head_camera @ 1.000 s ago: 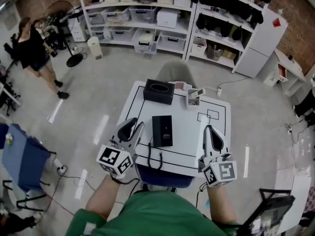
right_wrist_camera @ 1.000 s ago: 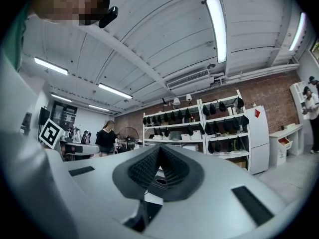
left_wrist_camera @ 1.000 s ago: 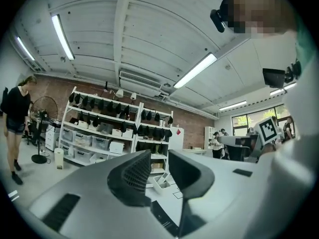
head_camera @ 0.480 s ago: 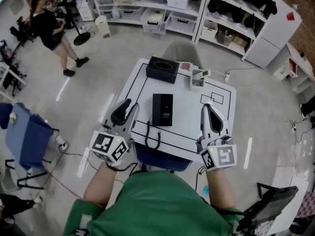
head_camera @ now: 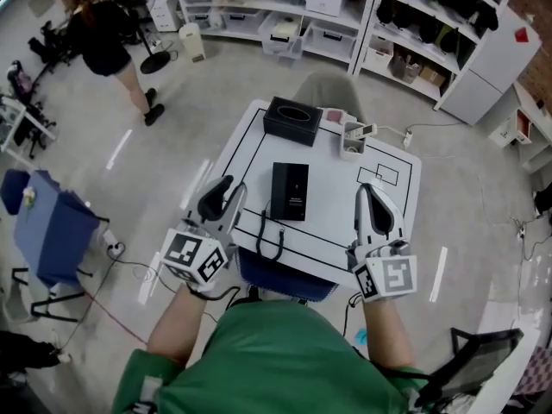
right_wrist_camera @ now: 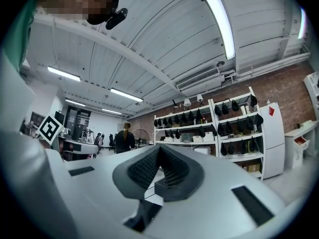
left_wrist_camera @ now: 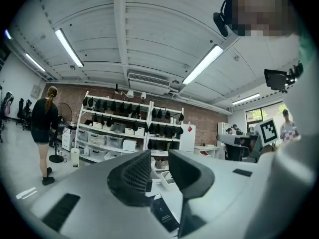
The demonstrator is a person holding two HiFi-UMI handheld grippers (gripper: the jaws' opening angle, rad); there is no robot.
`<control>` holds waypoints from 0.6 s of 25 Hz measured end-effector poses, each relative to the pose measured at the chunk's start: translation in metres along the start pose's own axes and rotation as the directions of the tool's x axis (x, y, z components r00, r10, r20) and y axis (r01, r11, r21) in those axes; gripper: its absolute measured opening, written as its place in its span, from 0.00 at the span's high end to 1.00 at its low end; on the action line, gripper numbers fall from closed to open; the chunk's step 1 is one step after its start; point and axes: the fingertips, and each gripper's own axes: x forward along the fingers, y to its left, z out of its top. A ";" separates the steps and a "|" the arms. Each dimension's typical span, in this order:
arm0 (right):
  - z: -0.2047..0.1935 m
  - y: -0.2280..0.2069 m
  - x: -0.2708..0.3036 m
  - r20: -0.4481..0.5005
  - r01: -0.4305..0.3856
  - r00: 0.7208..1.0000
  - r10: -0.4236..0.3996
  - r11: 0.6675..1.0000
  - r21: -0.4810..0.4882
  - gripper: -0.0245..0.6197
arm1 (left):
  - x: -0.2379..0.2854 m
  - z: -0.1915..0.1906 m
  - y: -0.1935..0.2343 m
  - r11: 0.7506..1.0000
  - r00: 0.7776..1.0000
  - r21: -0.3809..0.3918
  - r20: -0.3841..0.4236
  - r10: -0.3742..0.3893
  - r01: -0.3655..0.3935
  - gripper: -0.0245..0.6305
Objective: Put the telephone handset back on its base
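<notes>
Holding at the near edge of the tabletop, the left tool stands released. Its own view shows the jaws apart with nothing between them. The right tool is clenched: its own view shows the ribbed pads met at their tips, gripping nothing.

Against the frame of a second ago, neither tool has shifted along the tabletop's edge, and the left jaw gap is unchanged. The head view's framing has moved, so the tabletop now sits higher in the picture. The person in dark clothes has walked from the left edge towards the shelves. Everything on the tabletop lies as before.

Only the head view gives the layout. A flat black case lies at the centre, ahead of both tools. A black box stands at the far edge. Just right of it is a small pale unit, apparently the telephone, too small to tell handset from base. It is well apart from both tools. A black cord loop lies at the near edge between them.

Only the gripper views show the ceiling lights and the brick wall behind the shelves. The left gripper view also shows the case low beyond its jaws; the right gripper view does not.
</notes>
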 end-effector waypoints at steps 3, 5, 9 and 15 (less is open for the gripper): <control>-0.001 -0.002 -0.001 -0.003 -0.001 1.000 0.001 1.000 0.000 0.93 | 0.002 -0.001 -0.003 1.000 1.000 -0.004 -0.005 -0.005 0.005 0.78; -0.002 -0.004 -0.002 -0.004 -0.001 1.000 0.001 1.000 -0.001 0.93 | 0.004 -0.002 -0.006 1.000 1.000 -0.007 -0.010 -0.013 0.013 0.78; 0.000 -0.005 -0.003 -0.003 -0.001 1.000 0.001 1.000 -0.002 0.93 | 0.005 -0.002 -0.009 1.000 1.000 -0.004 -0.013 -0.016 0.016 0.78; -0.001 -0.007 -0.003 -0.002 -0.013 1.000 0.013 1.000 -0.002 0.93 | 0.007 -0.002 -0.009 1.000 1.000 0.001 -0.010 -0.009 0.009 0.78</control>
